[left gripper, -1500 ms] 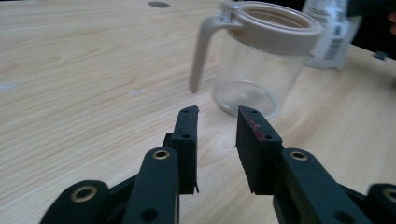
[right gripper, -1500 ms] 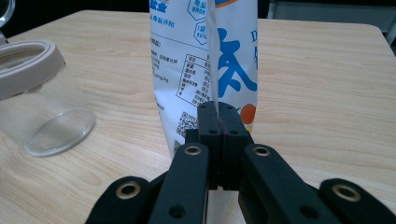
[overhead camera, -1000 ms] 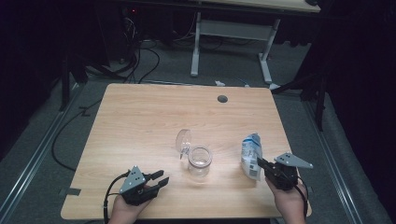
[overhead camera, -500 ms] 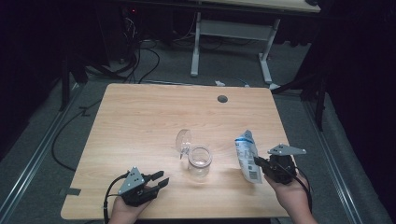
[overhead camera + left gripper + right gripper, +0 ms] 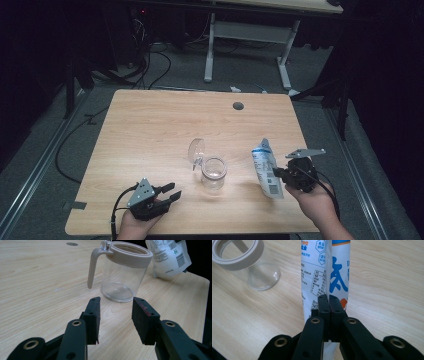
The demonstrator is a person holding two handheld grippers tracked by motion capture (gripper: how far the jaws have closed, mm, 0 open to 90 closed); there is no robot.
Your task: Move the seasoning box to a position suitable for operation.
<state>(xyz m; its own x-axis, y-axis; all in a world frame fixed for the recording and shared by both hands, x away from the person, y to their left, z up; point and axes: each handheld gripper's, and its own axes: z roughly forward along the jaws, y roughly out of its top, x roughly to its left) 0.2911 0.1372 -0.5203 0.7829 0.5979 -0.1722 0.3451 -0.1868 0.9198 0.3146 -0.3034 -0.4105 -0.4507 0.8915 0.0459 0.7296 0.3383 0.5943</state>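
Fingers of our right gripper [image 5: 329, 300] press flat together on a seam of the white pouch [image 5: 324, 270], pinching the thin film so that the bag hangs from the edge and not from its soft belly; we judge that such a grip keeps the contents low and leaves the top free for tipping. From above the pouch [image 5: 266, 170] stands tilted over the bench [image 5: 150, 130], its foot near the front right edge, well apart from the jar. Its skin is glossy plastic, printed in blue and orange with a barcode panel, and it bulges like a pillow.

Our left gripper [image 5: 162, 196] rests at the front left, fingers [image 5: 93, 315] partly spread with nothing between them; they have just been opening, and they point straight at the clear jar [image 5: 122, 275]. We take this as readiness to steady the jar while the pouch comes over.

That jar [image 5: 213, 173] sits mid-bench, upright, a smooth transparent cylinder with a matte beige collar and a curved beige handle. Its round clear lid [image 5: 196, 150] is flipped up behind the mouth, so the opening is free. Pale wood-grain laminate covers the bench, with a small dark grommet hole [image 5: 238, 106] toward the far side.
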